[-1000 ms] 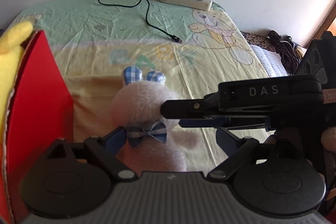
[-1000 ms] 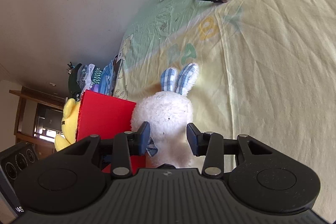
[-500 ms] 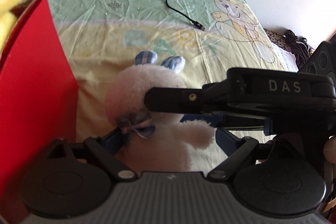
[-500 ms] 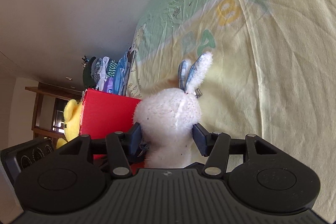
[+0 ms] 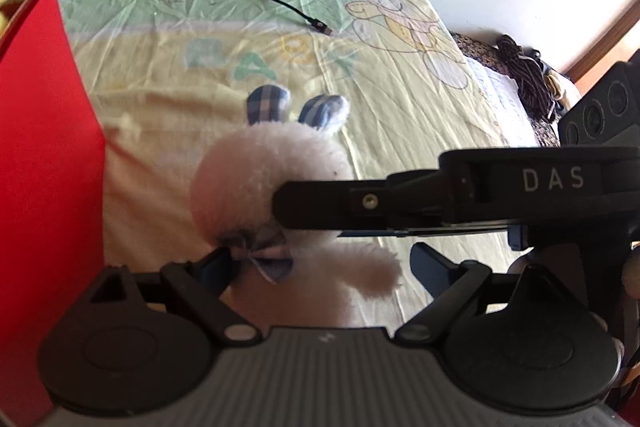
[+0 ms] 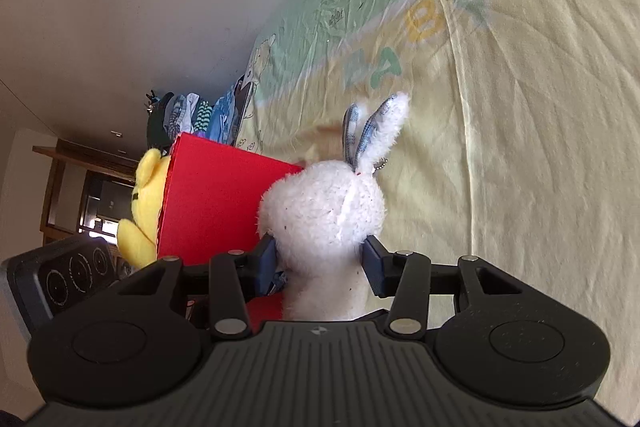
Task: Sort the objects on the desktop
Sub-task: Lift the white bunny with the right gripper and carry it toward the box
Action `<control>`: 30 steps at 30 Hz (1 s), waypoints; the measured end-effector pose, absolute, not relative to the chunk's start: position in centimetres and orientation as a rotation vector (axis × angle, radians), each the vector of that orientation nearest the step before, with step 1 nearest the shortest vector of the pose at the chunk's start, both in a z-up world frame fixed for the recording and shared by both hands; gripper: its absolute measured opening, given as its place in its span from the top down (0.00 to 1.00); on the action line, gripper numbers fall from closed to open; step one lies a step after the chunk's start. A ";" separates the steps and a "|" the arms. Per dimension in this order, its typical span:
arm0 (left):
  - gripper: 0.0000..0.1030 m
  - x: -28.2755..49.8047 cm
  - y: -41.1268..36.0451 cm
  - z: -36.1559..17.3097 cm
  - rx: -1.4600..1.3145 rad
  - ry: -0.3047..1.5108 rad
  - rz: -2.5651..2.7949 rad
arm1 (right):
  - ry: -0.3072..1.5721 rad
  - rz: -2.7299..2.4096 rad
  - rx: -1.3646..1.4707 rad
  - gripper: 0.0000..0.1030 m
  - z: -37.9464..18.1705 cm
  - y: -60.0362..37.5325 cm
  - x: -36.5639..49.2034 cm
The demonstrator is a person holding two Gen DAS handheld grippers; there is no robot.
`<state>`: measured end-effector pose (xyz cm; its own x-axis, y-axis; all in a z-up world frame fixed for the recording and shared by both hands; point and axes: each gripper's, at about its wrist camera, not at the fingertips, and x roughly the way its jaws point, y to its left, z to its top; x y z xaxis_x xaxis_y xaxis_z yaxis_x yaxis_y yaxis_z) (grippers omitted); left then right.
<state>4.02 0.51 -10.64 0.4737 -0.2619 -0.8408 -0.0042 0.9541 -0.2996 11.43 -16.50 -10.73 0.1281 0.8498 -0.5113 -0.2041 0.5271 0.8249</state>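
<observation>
White plush rabbit (image 6: 324,215), blue-checked ears and bow tie: clamped at the body in the right tongs (image 6: 322,263), held over the bed sheet (image 6: 520,107) beside a red box (image 6: 212,211). Left tongs (image 5: 320,267): spread apart around the rabbit's lower body. Yellow plush (image 6: 144,211): behind the box.

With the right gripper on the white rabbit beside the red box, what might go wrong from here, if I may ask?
1. The right gripper pinches only soft plush on the white rabbit; it could slip out when lifted.
2. The open left gripper straddles the rabbit's body, so the two tools may collide.
3. The red box already holds a yellow plush toy, so the rabbit may catch on its wall.
</observation>
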 end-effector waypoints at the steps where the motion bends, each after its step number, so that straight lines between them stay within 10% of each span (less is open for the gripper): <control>1: 0.11 3.6 0.1 -10.5 -0.266 1.068 -0.173 | 1.205 0.851 0.667 0.53 -10.4 -16.7 11.0; 30: 0.11 -12.5 4.1 -6.5 -0.153 1.016 -0.400 | 1.175 0.833 0.528 0.53 -4.5 -10.9 -5.1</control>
<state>-12.55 4.09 -6.47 0.4623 -0.3937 -0.7945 0.2536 0.9173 -0.3070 -5.06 -10.87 -4.49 0.1506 0.7966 -0.5855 -0.2886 0.6019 0.7446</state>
